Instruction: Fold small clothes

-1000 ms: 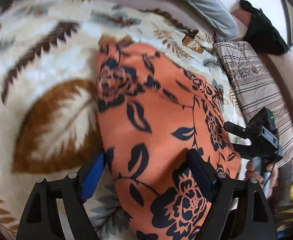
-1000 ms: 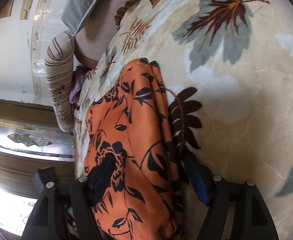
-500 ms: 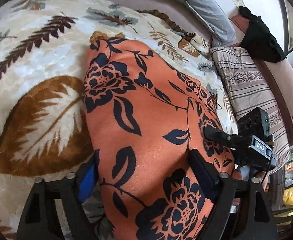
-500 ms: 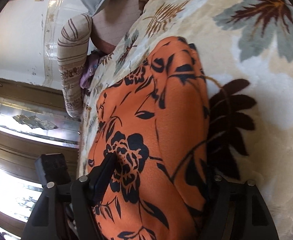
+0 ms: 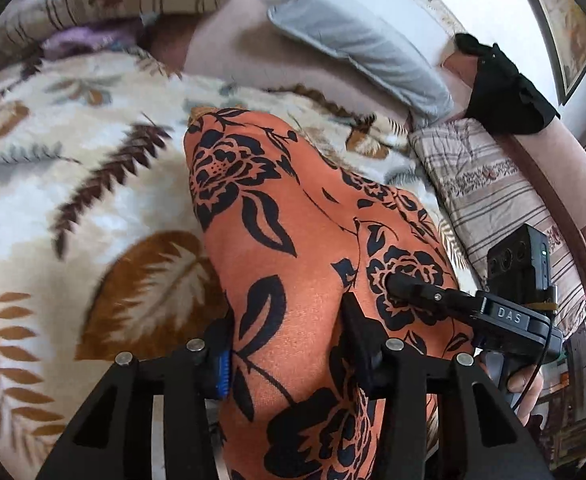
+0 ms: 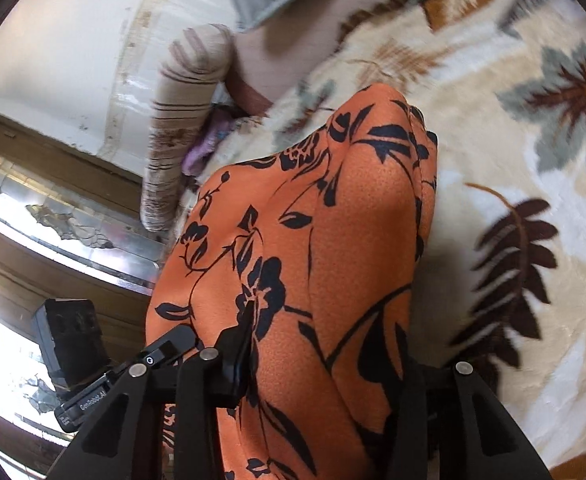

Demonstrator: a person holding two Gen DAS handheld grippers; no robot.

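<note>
Here, gripped orange floral garment (image 5: 293, 264) above leaf-print blanket (image 5: 73, 184).
Left gripper (image 5: 289, 344) and right gripper (image 6: 325, 344) both clamped on its near edge.

The near end of the orange flowered cloth (image 5: 293, 272) ran off the bottom edge in both views. In the right wrist view the right gripper's (image 6: 325, 356) right finger was hidden behind the cloth, so its grip could not be judged. The leaf-patterned blanket (image 6: 525, 184) and striped pillow (image 6: 181, 120) were smeared by motion blur. The left gripper's (image 5: 289, 344) fingertips sat partly buried in folds.
</note>
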